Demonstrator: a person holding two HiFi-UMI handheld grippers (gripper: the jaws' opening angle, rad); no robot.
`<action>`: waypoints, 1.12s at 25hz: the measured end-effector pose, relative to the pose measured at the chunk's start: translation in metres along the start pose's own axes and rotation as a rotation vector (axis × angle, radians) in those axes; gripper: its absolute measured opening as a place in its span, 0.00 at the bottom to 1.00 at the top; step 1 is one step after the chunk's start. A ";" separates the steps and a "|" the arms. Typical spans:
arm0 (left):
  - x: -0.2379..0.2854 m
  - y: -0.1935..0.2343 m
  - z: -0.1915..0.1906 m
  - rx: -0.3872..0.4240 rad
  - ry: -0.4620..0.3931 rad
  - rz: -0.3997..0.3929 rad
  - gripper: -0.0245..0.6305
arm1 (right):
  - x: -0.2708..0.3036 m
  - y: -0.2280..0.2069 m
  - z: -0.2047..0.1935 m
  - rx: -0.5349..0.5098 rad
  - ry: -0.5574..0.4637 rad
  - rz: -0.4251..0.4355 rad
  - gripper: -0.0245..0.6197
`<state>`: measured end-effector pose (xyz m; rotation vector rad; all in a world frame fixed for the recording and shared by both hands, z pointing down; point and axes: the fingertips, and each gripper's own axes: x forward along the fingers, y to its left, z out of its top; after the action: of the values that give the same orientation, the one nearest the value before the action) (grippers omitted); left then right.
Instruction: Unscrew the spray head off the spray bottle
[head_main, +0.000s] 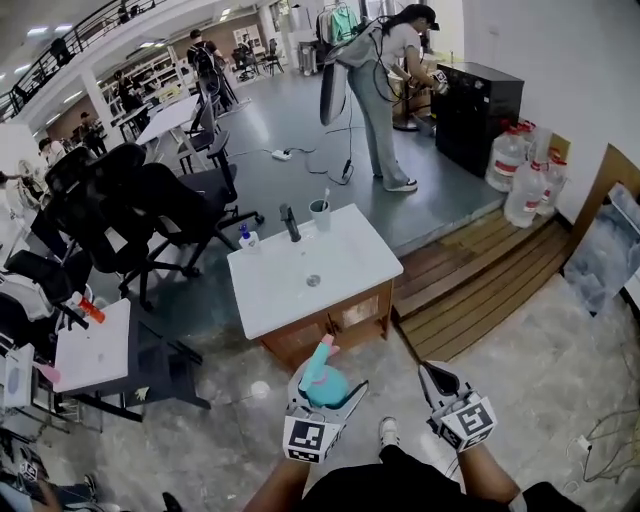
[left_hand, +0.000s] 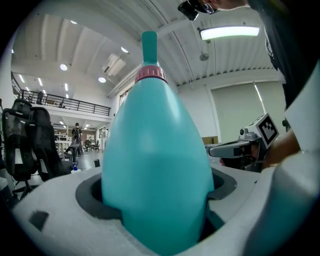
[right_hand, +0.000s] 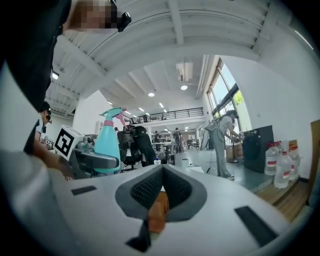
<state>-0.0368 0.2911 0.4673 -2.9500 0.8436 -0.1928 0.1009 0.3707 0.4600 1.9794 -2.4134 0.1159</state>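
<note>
1. The left hand-held gripper (head_main: 330, 400) is clamped on the belly of the teal bottle (head_main: 318, 378). The spray head (head_main: 326, 349) is on top, screwed on above a pink collar (left_hand: 150, 74).
2. The right hand-held gripper (head_main: 428, 372) has its jaws pressed together with nothing between them. It sits beside the left one, apart from the bottle.
3. The near edge of the white desk (head_main: 350, 255) lies just ahead of the left hand-held gripper. A cup (head_main: 319, 214) stands at the desk's far edge.
4. Open floor (head_main: 560, 380) surrounds the right hand-held gripper. The edge of the wooden decking (head_main: 480, 280) runs ahead of it.
</note>
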 end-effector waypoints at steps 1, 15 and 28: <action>0.010 0.007 0.001 -0.004 0.005 0.022 0.79 | 0.012 -0.008 0.003 -0.007 0.004 0.019 0.04; 0.104 0.065 0.004 -0.022 0.019 0.162 0.79 | 0.117 -0.103 0.017 0.001 -0.015 0.155 0.05; 0.114 0.119 -0.003 -0.012 0.039 0.297 0.79 | 0.203 -0.110 0.037 -0.084 -0.048 0.323 0.05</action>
<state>-0.0032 0.1299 0.4701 -2.7929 1.2751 -0.2282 0.1704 0.1480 0.4404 1.5629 -2.6994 -0.0289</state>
